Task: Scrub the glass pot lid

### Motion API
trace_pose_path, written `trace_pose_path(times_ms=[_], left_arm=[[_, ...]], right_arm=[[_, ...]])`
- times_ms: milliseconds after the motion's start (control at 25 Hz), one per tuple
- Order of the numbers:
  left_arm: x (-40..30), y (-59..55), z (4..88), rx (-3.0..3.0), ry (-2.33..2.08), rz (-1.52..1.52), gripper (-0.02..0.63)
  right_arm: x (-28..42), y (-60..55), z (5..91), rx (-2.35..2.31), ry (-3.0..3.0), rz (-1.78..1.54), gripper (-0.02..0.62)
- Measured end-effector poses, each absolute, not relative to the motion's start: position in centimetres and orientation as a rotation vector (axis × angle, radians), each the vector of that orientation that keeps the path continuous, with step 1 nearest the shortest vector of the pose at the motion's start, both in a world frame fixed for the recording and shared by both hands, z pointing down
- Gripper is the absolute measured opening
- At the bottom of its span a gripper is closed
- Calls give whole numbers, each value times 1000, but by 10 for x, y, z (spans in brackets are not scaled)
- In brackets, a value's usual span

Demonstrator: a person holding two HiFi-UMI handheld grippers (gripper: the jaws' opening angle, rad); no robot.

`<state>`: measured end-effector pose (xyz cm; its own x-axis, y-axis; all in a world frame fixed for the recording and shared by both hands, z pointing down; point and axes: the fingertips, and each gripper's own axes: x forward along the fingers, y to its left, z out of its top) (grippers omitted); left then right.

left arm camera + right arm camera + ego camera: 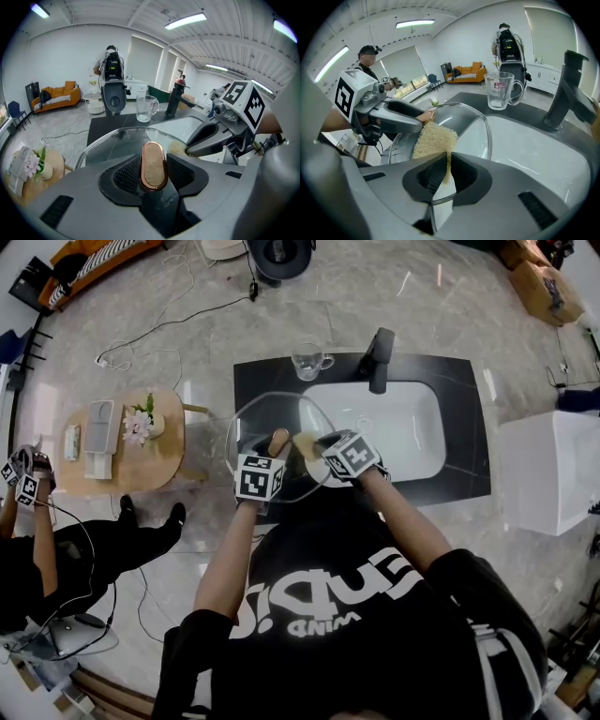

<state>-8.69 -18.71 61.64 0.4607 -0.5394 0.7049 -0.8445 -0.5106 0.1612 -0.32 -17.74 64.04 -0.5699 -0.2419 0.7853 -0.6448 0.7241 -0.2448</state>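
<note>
A: Over the sink (403, 427), where is the glass pot lid (267, 418)?
B: Held tilted at its left edge. The left gripper (272, 444) has its fingers clamped on the wooden knob (153, 164).
A: And the right gripper (317, 442)?
B: Its fingers pinch the scrub pad (433, 140), which lies on the glass just beside the knob. I judge it rubs outward from there.

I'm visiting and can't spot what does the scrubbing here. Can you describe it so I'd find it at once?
Find the white sink basin in the black countertop. Over its left edge the left gripper holds a glass pot lid by its copper-rimmed wooden handle. Against the glass lies a pale yellow fibrous scrub pad, pinched in the right gripper: the only soft, straw-coloured thing.
</note>
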Motion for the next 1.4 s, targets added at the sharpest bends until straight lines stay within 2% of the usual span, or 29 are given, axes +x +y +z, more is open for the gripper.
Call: trace_pose_path(times_ms=[520,1400], left_arm=[[-87,-188,617,2214,-1149,811,184],[-89,-189,619,2192,-1132,787,184]], right_arm=[[-15,-222,638,658,-2135,568,25],[-73,-264,633,422,-2093,365,25]])
